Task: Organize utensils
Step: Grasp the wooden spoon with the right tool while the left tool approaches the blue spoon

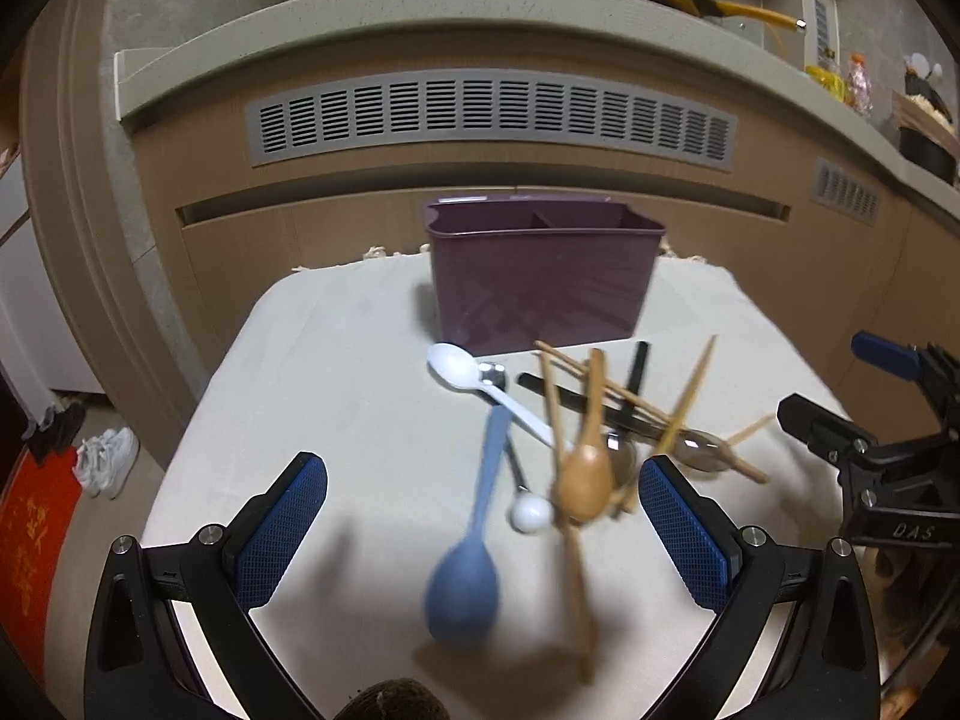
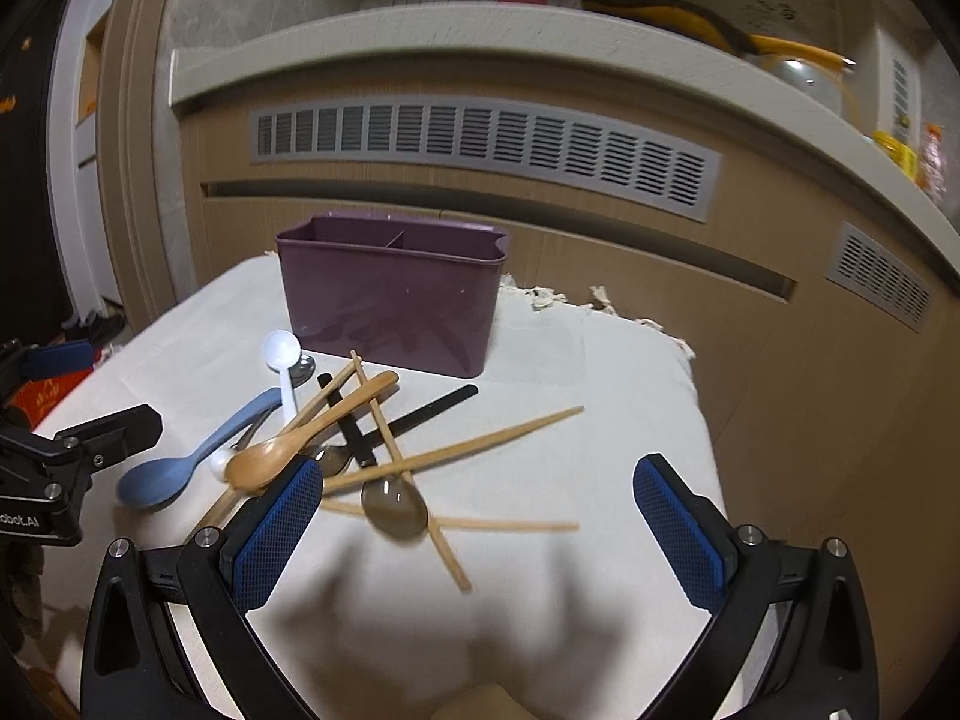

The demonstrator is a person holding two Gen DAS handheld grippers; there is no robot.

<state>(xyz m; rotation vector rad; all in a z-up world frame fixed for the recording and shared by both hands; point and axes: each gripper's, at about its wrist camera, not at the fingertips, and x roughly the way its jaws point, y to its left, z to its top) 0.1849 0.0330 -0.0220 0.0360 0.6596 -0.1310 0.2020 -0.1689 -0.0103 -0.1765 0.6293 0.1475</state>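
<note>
Nearest the left wrist camera, the left gripper [image 1: 483, 531] hangs above the cloth with its blue-padded jaws spread wide and nothing between them; the right gripper [image 2: 478, 525] is likewise wide apart and empty, its left pad hiding part of the heap. Between and just beyond the fingers lies a tangled pile of utensils on the cream fabric-covered table [image 2: 630, 372]. The slate-blue plastic spoon [image 1: 465, 588] lies closest, bowl toward the left camera and blurred, with a small white ball-ended utensil [image 1: 531, 513] just beside it whose handle is hidden under other pieces. The light wooden spoon [image 2: 273, 459] rests over pale wooden chopsticks [image 2: 456, 447], which cross one another in several directions; how many there are is hard to tell. A smoky translucent spoon [image 2: 393, 507] lies under two chopsticks, and black flat-handled pieces [image 2: 432, 408] show only in part. A white plastic spoon [image 1: 456, 366] lies beyond, partly covering a shiny metal spoon [image 2: 303, 367]. Farthest, the dark purple rectangular plastic caddy [image 1: 540, 276] stands upright near the table's far edge, its inner divider just visible, its contents not.
</note>
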